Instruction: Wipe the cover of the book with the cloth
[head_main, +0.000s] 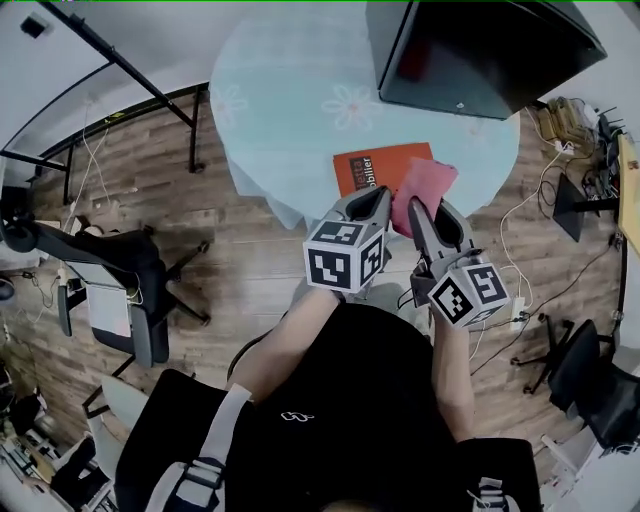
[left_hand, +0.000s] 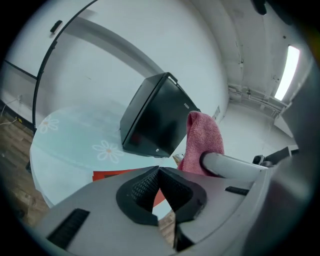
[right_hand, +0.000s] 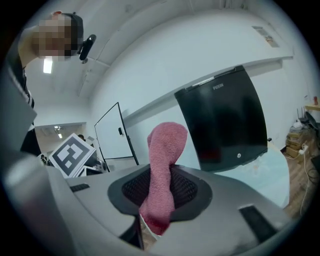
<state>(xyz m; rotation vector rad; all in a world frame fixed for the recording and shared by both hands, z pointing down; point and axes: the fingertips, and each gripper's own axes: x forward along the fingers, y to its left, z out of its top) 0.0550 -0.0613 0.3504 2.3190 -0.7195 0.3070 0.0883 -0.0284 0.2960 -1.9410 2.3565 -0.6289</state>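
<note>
A round surface (head_main: 290, 130) under a pale blue flowered covering fills the upper part of the head view, with a black box-shaped appliance (head_main: 480, 50) tilted at its far side. At the near edge lies the book (head_main: 375, 165), flat with its orange-red cover up. The pink cloth (head_main: 425, 185) overlaps the book's right corner as seen from above; whether it touches the cover cannot be told. The right claw (right_hand: 160, 190) is clamped on a bunched fold of that cloth, and a loose length stands out past the pads. The left claw (left_hand: 159, 169) hangs just beside it over the book's near edge, pads pressed together with nothing between them. The cloth looks like soft, light terry that will flop and fold under pressure, so a hold close to the bunch, as here, should keep enough of it free to sweep. The book appears thin, stiff and light, and its smooth cover may well slide on the table covering. Pressing the empty left claw down on a near corner or on the spine edge would likely steady it while the cloth passes over the open cover.
</note>
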